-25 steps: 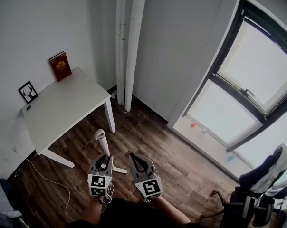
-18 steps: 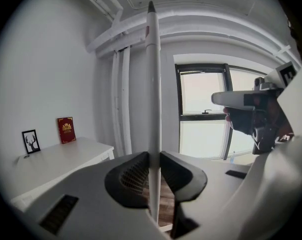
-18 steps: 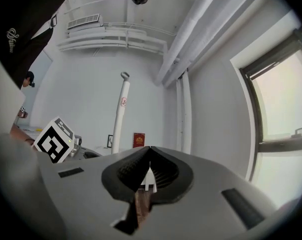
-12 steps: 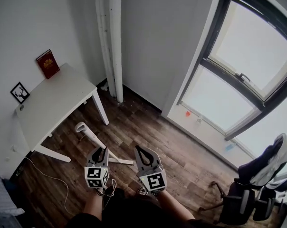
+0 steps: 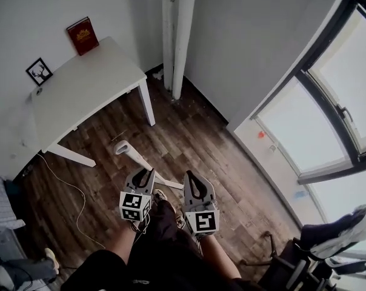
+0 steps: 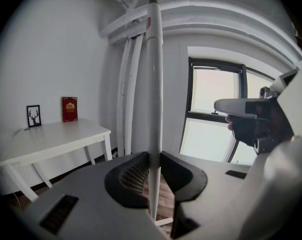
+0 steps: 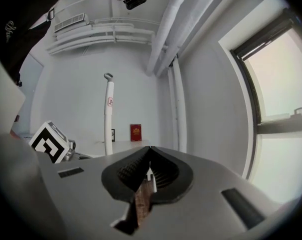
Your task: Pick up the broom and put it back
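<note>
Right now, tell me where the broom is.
Head view, lower centre: the broom is clamped in the left gripper, its white handle slanting up and left toward the table.

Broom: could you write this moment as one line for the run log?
left gripper: shut on broom handle | broom handle: upright | right gripper: shut, empty

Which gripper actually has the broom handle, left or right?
The left gripper: the white broom handle runs up between its jaws, clamped. The right gripper has its jaws closed tip to tip on nothing.
</note>
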Available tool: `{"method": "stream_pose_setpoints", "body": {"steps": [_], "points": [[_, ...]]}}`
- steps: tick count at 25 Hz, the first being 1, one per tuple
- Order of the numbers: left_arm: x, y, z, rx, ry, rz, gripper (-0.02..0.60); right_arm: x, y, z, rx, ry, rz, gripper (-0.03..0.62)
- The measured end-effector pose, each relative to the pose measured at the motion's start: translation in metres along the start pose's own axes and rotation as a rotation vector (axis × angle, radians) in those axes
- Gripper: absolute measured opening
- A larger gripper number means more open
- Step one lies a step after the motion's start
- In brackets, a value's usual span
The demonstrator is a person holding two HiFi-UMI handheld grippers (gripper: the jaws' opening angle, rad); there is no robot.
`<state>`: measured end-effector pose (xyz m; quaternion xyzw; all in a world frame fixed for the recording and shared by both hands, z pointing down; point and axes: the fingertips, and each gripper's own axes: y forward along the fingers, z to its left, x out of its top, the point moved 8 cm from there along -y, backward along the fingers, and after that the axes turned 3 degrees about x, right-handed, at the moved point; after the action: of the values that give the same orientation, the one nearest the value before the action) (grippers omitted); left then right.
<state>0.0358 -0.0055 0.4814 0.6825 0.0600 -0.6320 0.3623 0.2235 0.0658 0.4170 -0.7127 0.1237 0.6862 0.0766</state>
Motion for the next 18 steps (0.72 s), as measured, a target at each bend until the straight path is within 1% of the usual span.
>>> {"method": "stream_pose_setpoints", "body": {"steps": [3, 6, 8, 11, 14, 16, 18], "points": [[-0.013, 0.016, 0.007, 0.024, -0.037, 0.025, 0.075, -0.010, 0.016, -0.008, 0.026, 0.005, 0.039, 0.021], [-0.025, 0.040, 0.021, 0.050, -0.064, 0.035, 0.075, -0.017, 0.047, -0.017, 0.061, -0.013, 0.059, 0.021], [-0.038, 0.052, 0.031, 0.068, -0.086, 0.061, 0.075, -0.028, 0.067, -0.019, 0.085, -0.009, 0.082, 0.021], [-0.059, 0.070, 0.055, 0.097, -0.126, 0.106, 0.075, -0.044, 0.102, -0.016, 0.124, 0.008, 0.129, 0.021], [-0.076, 0.095, 0.079, 0.116, -0.160, 0.126, 0.075, -0.059, 0.139, -0.018, 0.169, 0.000, 0.154, 0.021], [-0.089, 0.112, 0.087, 0.117, -0.170, 0.144, 0.075, -0.070, 0.158, -0.024, 0.193, -0.006, 0.169, 0.021], [-0.104, 0.135, 0.096, 0.114, -0.159, 0.165, 0.075, -0.084, 0.177, -0.031, 0.194, 0.017, 0.191, 0.021]]}}
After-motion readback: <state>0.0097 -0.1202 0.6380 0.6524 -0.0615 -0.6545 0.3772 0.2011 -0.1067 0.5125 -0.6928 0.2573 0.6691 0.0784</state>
